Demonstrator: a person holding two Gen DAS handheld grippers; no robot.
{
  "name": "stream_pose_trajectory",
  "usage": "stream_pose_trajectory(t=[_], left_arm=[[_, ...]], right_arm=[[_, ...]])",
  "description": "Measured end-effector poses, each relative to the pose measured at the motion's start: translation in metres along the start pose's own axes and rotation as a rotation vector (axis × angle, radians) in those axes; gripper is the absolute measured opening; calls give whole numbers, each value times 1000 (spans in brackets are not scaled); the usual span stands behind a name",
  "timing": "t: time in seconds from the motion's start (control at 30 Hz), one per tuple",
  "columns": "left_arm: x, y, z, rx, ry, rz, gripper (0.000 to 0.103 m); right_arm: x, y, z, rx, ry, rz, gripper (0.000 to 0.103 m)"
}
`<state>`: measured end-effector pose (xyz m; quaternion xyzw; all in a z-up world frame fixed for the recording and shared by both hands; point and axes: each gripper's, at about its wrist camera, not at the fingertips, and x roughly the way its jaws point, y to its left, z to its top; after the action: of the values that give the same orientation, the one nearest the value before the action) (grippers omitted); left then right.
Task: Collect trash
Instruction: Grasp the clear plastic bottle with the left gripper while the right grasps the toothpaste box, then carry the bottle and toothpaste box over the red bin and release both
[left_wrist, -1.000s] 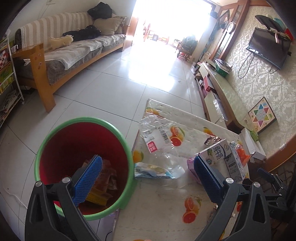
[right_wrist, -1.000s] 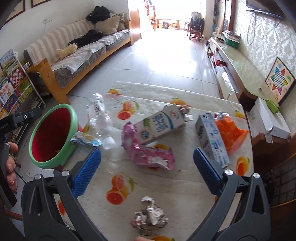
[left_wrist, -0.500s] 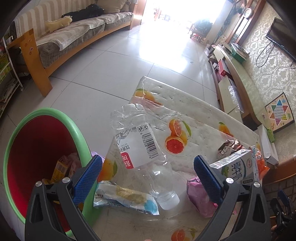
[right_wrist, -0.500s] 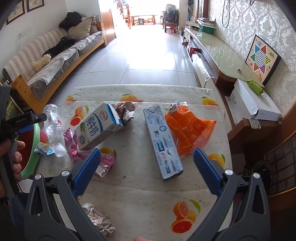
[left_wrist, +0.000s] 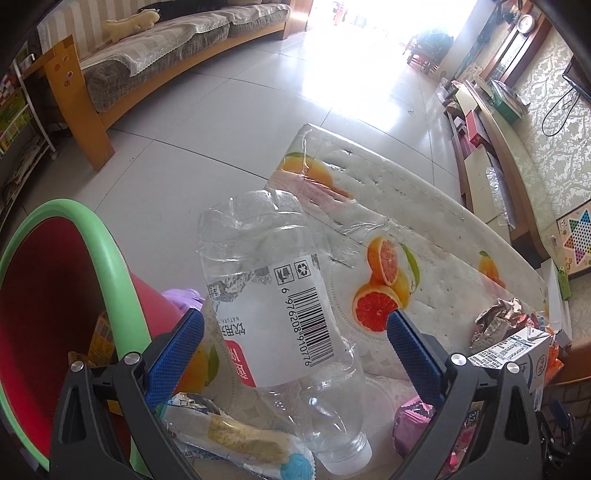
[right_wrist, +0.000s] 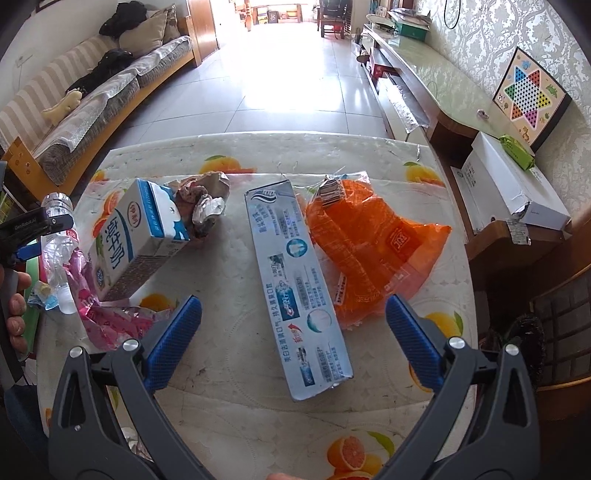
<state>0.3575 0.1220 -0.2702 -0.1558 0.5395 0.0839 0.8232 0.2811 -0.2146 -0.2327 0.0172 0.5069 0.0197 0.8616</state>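
At the far left stands the red bin with a green rim (left_wrist: 107, 258), beside the table edge and lower than the tabletop; its inside shows some yellow packaging, though most of its contents are hidden. Just right of it, the left gripper (left_wrist: 295, 332) is spread wide around a crushed clear plastic bottle (left_wrist: 280, 317) lying on the fruit-print tablecloth (left_wrist: 436, 236), cap end toward the camera, partly resting over a snack wrapper with a blue end (left_wrist: 243, 446). The step in hand looks like picking up that bottle: the jaws straddle its labelled body but whether the pads touch it cannot be told. A good grasp would close across the labelled middle, where the crumpled wall is widest, gently enough that the slick plastic does not squirt out, and without catching the wrapper beneath. The bin is close, so a short lift and swing left should do. Further right lie a pink foil wrapper (right_wrist: 110, 314), a milk carton (right_wrist: 136, 236) on its side, crumpled foil paper (right_wrist: 203, 206), then a toothpaste box (right_wrist: 299, 284) lying lengthwise between the pads of the right gripper (right_wrist: 293, 332), likewise spread open and holding nothing, and an orange plastic bag (right_wrist: 369, 251) just beside the box.
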Motion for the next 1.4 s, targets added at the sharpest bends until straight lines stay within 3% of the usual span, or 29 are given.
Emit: stream_pose_trajectory(t=[0.1, 0.23, 0.27, 0.3, 0.4, 0.43, 0.47, 1.07, 1.4], left_arm=[[2, -2, -1, 9, -8, -4, 93], [6, -11, -5, 55, 5, -19, 71], [7, -14, -7, 75, 11, -29, 60], [6, -18, -9, 94, 14, -37, 60], [0, -28, -13, 144, 5, -67, 54], [-3, -31, -14, 156, -3, -76, 54], [-7, -33, -14, 168, -12, -82, 53], [-91, -33, -25, 195, -159, -227, 49], [-140, -23, -53, 227, -206, -249, 49]], right_arm=[[6, -3, -2, 6, 18, -3, 96], [13, -6, -7, 17, 49, 2, 83], [15, -7, -8, 17, 56, 3, 80], [16, -7, -9, 19, 62, 9, 78], [19, -9, -13, 16, 79, 30, 56], [20, -9, -14, 15, 85, 38, 44], [19, -9, -16, 12, 85, 42, 40], [-43, -11, -29, 15, -28, 54, 36], [-91, -6, -38, -2, -102, 62, 36]])
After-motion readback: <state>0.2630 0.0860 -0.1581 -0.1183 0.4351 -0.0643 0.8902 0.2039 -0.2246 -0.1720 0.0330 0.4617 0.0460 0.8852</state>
